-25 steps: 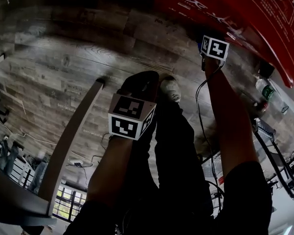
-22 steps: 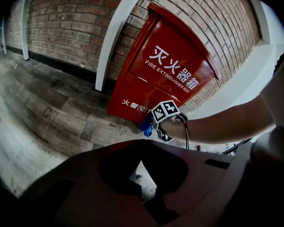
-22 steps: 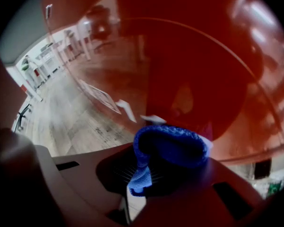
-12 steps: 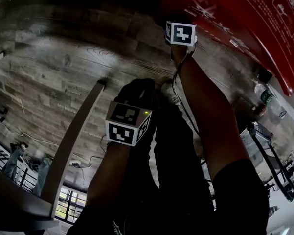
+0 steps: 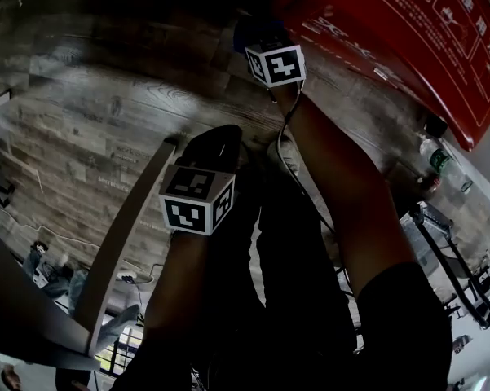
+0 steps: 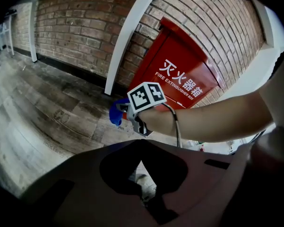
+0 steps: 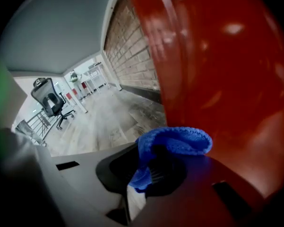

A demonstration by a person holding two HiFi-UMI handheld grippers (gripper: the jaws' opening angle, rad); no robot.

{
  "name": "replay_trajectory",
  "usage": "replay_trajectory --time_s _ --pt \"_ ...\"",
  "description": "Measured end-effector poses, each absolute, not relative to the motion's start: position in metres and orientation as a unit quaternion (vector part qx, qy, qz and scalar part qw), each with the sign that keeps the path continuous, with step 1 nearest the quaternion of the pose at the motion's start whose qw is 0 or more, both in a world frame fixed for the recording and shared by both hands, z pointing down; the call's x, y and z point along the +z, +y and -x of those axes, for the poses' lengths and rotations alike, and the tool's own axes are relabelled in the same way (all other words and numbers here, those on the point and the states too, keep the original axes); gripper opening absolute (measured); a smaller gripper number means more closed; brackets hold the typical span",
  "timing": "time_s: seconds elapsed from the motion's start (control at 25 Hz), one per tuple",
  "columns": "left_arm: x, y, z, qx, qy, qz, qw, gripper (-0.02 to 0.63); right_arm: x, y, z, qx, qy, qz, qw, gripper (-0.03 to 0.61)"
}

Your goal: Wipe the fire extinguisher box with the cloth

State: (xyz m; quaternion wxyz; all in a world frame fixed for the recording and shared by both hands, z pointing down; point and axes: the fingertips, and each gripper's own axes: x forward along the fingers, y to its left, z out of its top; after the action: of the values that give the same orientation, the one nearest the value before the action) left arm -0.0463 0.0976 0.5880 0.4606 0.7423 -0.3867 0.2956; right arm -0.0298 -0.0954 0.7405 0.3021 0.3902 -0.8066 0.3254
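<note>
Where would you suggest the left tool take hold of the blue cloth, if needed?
Probably the rounded fold of the blue cloth bulging beyond the right tool, approached from the open floor side, since the fire extinguisher box crowds the other side.

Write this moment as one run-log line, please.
right tool: shut on blue cloth | blue cloth: at lower corner of fire extinguisher box | left tool: shut, empty, away from box

Fire extinguisher box [image 5: 408, 31] sits up at the right, backed against the brick wall [image 6: 75, 27]; right gripper [image 7: 153, 174] is in at its left edge, cloth [image 7: 175, 143] between the jaws, just before the box's face; left gripper [image 5: 216, 149] hangs lower left over the floor [image 5: 90, 96], well apart from the box; post [image 5: 122, 243] left of it.
</note>
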Motion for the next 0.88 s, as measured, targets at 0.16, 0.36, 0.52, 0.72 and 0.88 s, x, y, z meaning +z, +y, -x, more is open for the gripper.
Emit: replay_trajectory --time_s 0.16,0.36,0.52,0.72,0.88 --pt "0.553 0.099 0.038 0.288 -0.397 -0.736 0.466 -0.006 0.675 -0.057 0.000 0.310 -0.816 -0.384 0.302 0.042" --pt "0.471 0.086 0.011 0.266 -0.402 -0.758 0.439 -0.006 0.540 -0.014 -0.029 0.261 -0.847 -0.375 0.273 0.042" --pt "0.392 0.078 -0.009 0.248 -0.389 -0.780 0.424 -0.006 0.424 0.012 -0.062 0.255 -0.838 -0.417 0.243 0.042" --pt "0.292 0.048 -0.020 0.225 -0.412 -0.802 0.369 -0.005 0.273 0.019 -0.108 0.225 -0.829 -0.476 0.188 0.042" --pt "0.212 0.017 -0.029 0.208 -0.433 -0.815 0.325 -0.005 0.171 0.005 -0.148 0.186 -0.821 -0.521 0.143 0.041"
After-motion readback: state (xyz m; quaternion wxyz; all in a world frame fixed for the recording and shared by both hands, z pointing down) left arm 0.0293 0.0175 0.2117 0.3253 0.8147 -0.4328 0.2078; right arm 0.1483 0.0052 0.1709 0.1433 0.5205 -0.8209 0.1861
